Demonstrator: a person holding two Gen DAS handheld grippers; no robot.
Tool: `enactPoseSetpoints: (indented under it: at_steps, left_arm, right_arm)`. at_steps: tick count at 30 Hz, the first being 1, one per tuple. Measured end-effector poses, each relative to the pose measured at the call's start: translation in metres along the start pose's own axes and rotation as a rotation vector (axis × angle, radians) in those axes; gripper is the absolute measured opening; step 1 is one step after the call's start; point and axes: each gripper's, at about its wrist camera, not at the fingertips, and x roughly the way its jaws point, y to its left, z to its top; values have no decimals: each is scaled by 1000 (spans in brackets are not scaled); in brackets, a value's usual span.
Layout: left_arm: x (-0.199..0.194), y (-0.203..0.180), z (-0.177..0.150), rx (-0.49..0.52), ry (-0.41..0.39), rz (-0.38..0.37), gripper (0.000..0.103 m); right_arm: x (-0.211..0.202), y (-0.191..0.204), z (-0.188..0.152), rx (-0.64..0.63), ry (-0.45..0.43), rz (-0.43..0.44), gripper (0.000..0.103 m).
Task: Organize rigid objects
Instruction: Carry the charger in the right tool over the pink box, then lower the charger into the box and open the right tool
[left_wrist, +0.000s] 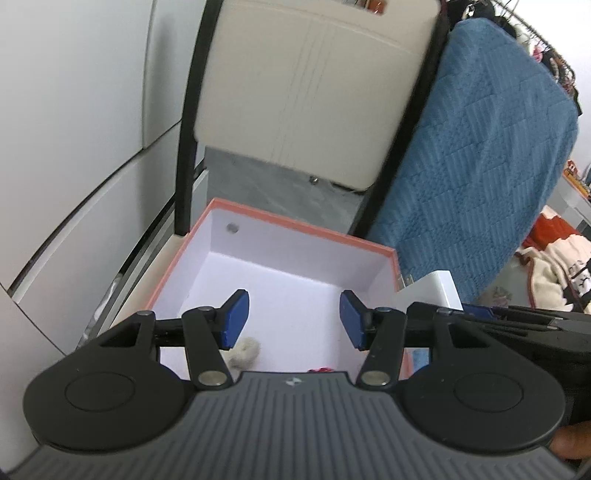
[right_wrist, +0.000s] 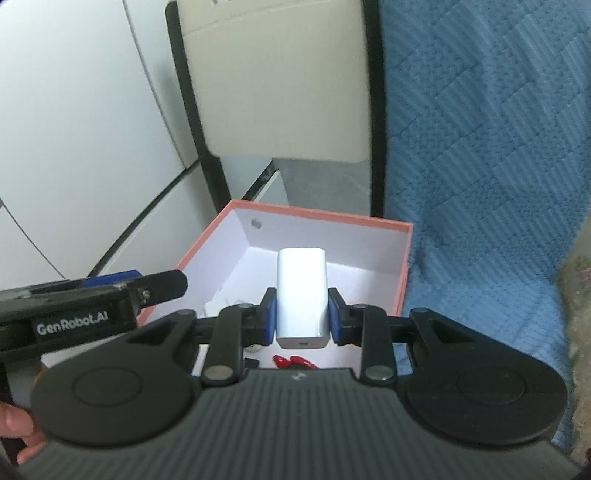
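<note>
An open box with an orange rim (left_wrist: 295, 221) and white inside stands below both grippers; it also shows in the right wrist view (right_wrist: 325, 218). My left gripper (left_wrist: 294, 319) is open and empty over the box. My right gripper (right_wrist: 301, 314) is shut on a white charger block (right_wrist: 302, 295) and holds it above the box; the block's corner shows in the left wrist view (left_wrist: 432, 291). A small fuzzy cream object (left_wrist: 245, 350) and a red object (right_wrist: 293, 362) lie on the box floor, partly hidden by the grippers.
A cream chair with a black frame (left_wrist: 310, 92) stands behind the box. A blue quilted blanket (left_wrist: 480, 166) hangs to the right, also in the right wrist view (right_wrist: 480, 166). White cabinet panels (left_wrist: 74, 147) are on the left.
</note>
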Motion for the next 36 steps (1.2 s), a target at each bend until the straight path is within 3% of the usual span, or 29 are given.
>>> enactPoseSetpoints:
  at_steps: [13, 17, 26, 31, 36]
  left_arm:
    - [57, 61, -27, -50, 117, 39, 60]
    - [69, 69, -37, -58, 147, 40, 60]
    - [73, 68, -42, -60, 154, 36, 65]
    - [60, 63, -35, -56, 118, 44, 66]
    - [34, 54, -26, -61, 61, 41, 67]
  right_arm:
    - [92, 13, -26, 21, 158, -11, 31]
    - [109, 13, -34, 9, 163, -28, 31]
    - [112, 13, -29, 2, 162, -51, 33]
    - [97, 6, -24, 17, 145, -22, 52]
    - [65, 3, -15, 20, 84, 6, 53]
